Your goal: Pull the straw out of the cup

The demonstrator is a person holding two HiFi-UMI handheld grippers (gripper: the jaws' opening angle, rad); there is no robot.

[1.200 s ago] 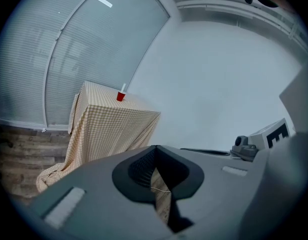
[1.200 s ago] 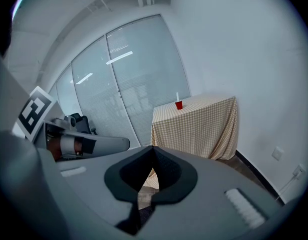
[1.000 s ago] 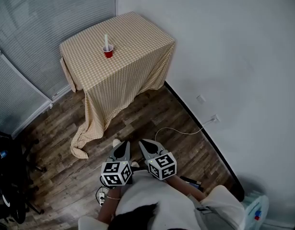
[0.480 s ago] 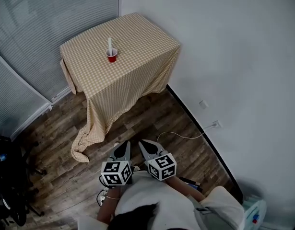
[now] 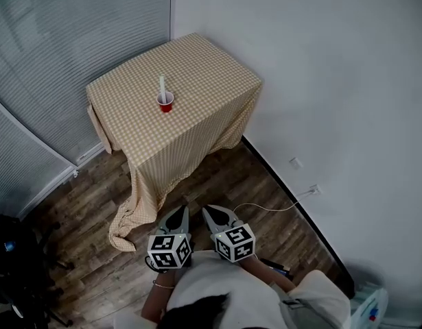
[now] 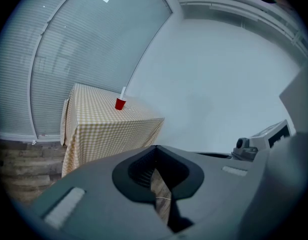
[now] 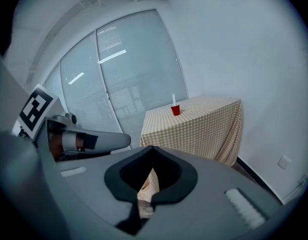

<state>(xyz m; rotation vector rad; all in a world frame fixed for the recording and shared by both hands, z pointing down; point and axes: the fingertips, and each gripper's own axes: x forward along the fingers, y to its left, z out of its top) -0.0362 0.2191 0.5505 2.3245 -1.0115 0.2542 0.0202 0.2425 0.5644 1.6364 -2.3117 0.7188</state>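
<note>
Okay, two tools, left tool (image 5: 180, 210) and right tool (image 5: 209, 210), both clenched, nothing gripped. One red plastic cup (image 5: 166, 103) holds one white straw (image 5: 162, 86), far ahead of both tools on one table under tan checked cloth (image 5: 211, 67). The straw's bottom is hidden inside the cup, and the cloth hides the table legs.

A cloth-draped table (image 5: 211, 81) bears a red cup (image 5: 166, 103) near its middle.
</note>
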